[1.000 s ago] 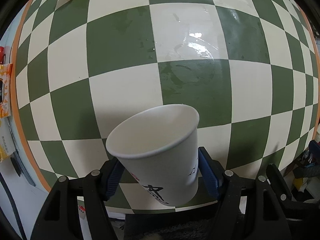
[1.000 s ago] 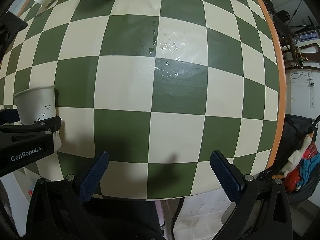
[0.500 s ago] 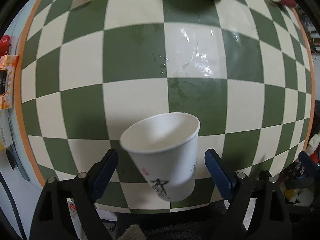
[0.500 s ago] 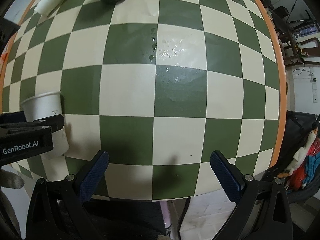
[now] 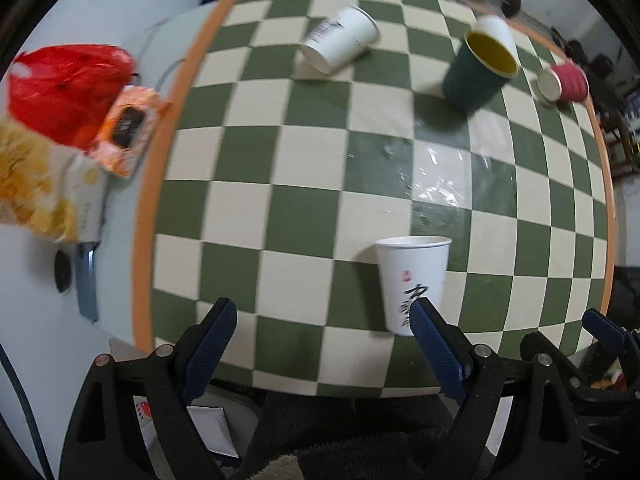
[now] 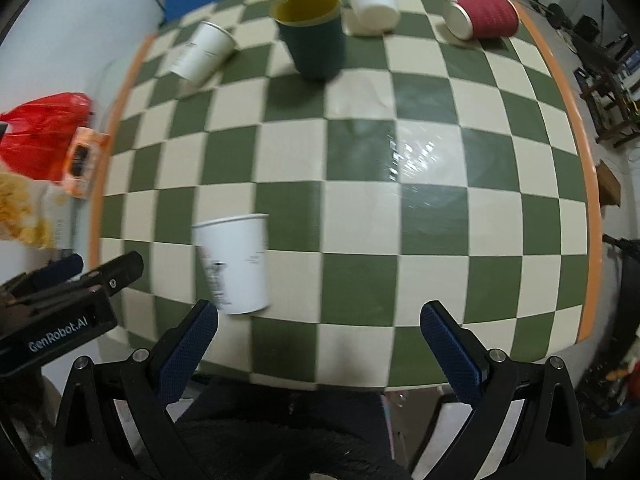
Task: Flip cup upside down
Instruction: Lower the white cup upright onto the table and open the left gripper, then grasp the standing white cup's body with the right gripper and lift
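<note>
Five cups [image 6: 234,264] (three white), two tongs [image 6: 320,332].

We see the paper cup [image 5: 412,280] upright near the desk [image 5: 304,216] front edge; three cups far behind, bags left.

The paper cup [image 5: 412,280] looks matt white; the bench [image 5: 304,200] shines glossy and wet-streaked; the red cup [image 6: 490,16] is ribbed; gripper pads [image 6: 188,352] are textured blue.
</note>
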`<action>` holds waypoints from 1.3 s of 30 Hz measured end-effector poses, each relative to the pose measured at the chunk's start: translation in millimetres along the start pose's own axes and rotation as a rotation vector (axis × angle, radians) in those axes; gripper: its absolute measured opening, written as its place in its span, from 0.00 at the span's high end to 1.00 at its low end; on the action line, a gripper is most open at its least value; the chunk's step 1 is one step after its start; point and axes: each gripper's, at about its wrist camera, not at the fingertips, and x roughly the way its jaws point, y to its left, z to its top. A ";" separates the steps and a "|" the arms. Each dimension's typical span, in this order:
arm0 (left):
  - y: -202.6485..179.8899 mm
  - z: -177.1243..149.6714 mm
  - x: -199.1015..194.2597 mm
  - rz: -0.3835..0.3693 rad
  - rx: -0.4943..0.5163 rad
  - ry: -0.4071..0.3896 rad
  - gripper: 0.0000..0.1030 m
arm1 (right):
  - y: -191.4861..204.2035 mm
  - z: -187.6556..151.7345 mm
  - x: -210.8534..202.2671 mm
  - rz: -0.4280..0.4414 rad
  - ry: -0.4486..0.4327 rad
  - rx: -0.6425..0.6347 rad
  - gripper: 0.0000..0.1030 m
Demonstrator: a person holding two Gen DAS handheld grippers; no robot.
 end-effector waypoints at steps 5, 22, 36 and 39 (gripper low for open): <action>15.8 49.5 22.8 0.010 -0.026 -0.049 0.14 | 19.8 -3.2 -20.8 0.042 -0.020 -0.011 0.00; 75.3 57.6 45.2 0.012 -0.073 -0.108 0.01 | 85.7 6.3 -27.3 -0.194 -0.095 -0.418 0.00; 94.8 38.5 140.3 0.017 -0.134 0.008 0.01 | 124.7 -89.1 95.1 -0.791 -0.039 -2.008 0.00; 95.8 32.6 152.7 -0.006 -0.137 0.030 0.01 | 115.9 -106.4 116.2 -0.831 -0.031 -2.245 0.00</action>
